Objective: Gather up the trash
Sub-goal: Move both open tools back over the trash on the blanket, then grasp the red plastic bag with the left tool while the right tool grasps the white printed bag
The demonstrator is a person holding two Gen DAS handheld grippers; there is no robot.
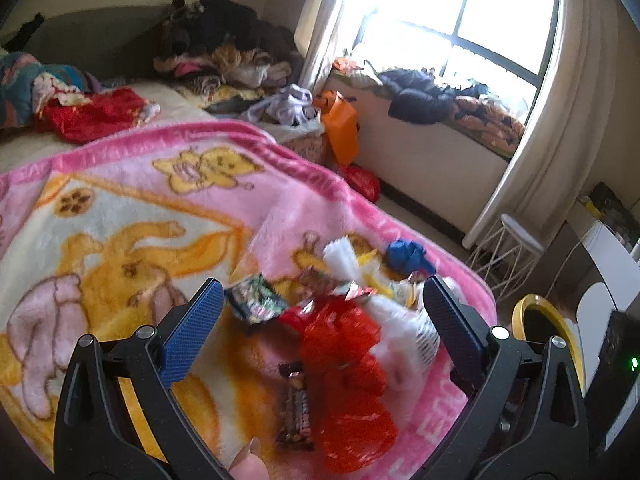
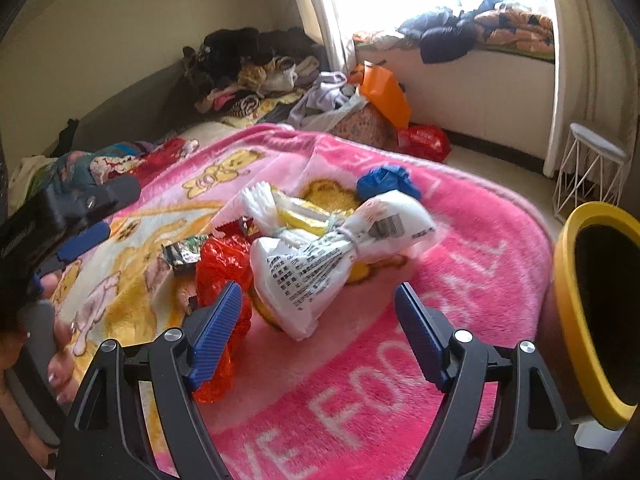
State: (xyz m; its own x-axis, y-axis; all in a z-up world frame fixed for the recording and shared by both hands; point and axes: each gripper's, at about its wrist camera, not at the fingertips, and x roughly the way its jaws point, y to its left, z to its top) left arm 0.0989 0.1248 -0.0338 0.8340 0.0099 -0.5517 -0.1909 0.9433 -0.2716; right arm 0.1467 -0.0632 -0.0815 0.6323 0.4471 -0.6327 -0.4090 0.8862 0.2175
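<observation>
Trash lies heaped near one corner of the pink fleece cartoon-print blanket that covers the bed, and in the left wrist view the left gripper hangs over that heap with its blue-padded jaws spread wide and nothing between them. Straight ahead of it sits the crumpled red plastic bag; a brown chocolate-bar wrapper lies just beside the bag, its long axis running roughly along the gripper's line of sight, and a dark foil snack packet lies close to the left jaw. A white knotted plastic bag with black print touches the red one on the side toward the blanket's corner, blurred here. Past that corner, low on the floor, stands the yellow-rimmed round waste bin.

From the right wrist view, the right gripper is likewise spread wide and holds nothing. The white knotted bag lies directly in front of it, between the jaws' lines, its long axis slanting across the opening from near-left to far-right (so a pinch at the knotted waist looks the easiest hold). The red bag touches the left jaw's outer side, the crumpled blue plastic scrap lies beyond, and the bin stands just off the blanket's edge to the right. I judge the right gripper nearer both bag and bin.
</observation>
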